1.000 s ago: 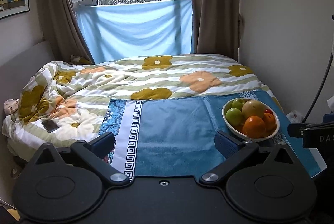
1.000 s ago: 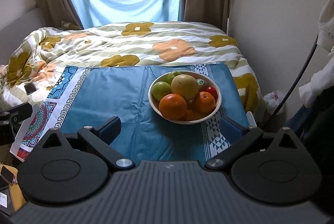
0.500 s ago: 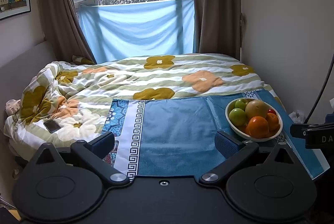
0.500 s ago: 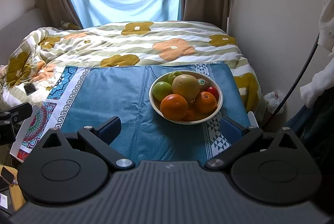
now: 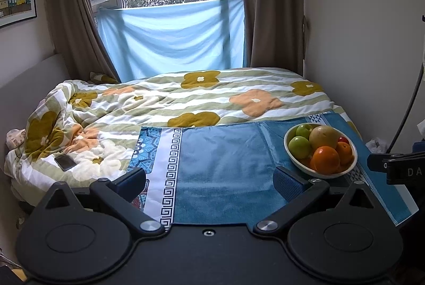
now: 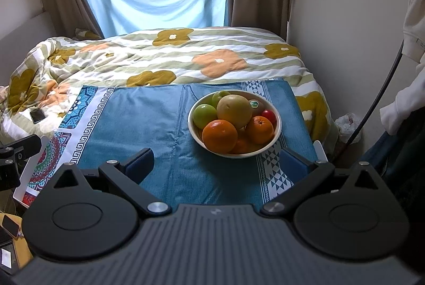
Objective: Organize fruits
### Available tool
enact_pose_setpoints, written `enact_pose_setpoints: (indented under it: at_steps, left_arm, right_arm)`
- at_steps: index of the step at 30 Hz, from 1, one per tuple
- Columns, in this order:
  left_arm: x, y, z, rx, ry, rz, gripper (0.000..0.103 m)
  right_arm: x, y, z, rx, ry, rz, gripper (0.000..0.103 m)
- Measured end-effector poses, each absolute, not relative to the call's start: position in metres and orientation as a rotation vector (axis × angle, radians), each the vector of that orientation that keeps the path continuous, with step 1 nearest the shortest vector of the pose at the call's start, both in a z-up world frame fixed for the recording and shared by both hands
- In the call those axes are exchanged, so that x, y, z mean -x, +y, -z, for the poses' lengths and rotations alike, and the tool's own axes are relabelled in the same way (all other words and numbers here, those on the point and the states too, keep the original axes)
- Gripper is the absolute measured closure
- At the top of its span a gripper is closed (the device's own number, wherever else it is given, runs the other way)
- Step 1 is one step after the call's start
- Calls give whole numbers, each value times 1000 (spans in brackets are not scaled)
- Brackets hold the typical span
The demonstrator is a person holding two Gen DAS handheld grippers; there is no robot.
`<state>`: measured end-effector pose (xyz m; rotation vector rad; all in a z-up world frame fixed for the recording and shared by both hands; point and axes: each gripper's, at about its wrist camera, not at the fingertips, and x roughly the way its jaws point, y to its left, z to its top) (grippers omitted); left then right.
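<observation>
A white bowl (image 6: 276, 136) full of fruit stands on a blue patterned cloth (image 6: 148, 125) on a board at the foot of a bed. It holds oranges (image 6: 220, 135), green apples (image 6: 204, 115), a large yellow pomelo-like fruit (image 6: 234, 111) and a small red fruit (image 6: 269, 115). My right gripper (image 6: 215, 162) is open and empty, just short of the bowl. My left gripper (image 5: 211, 178) is open and empty over the cloth, with the bowl (image 5: 292, 160) to its right.
The bed has a flowered duvet (image 5: 186, 99) with a phone (image 5: 65, 162) lying on it at the left. A wall and a dark cable (image 6: 377, 96) are at the right. Curtains and a window stand behind the bed.
The left gripper has tilted up a little, so the bowl and bed sit lower in its view. The right gripper has barely moved. Both stay open.
</observation>
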<state>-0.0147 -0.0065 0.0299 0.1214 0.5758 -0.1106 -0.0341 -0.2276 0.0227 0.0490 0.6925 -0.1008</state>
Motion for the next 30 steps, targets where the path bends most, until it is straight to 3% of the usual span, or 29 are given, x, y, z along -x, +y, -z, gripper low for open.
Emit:
enact_pose_setpoints:
  at_steps: [30]
  left_arm:
    - [27,-5,-31,-99,559,92,0]
  right_arm:
    - [39,-230,-22,-51,693,103,0]
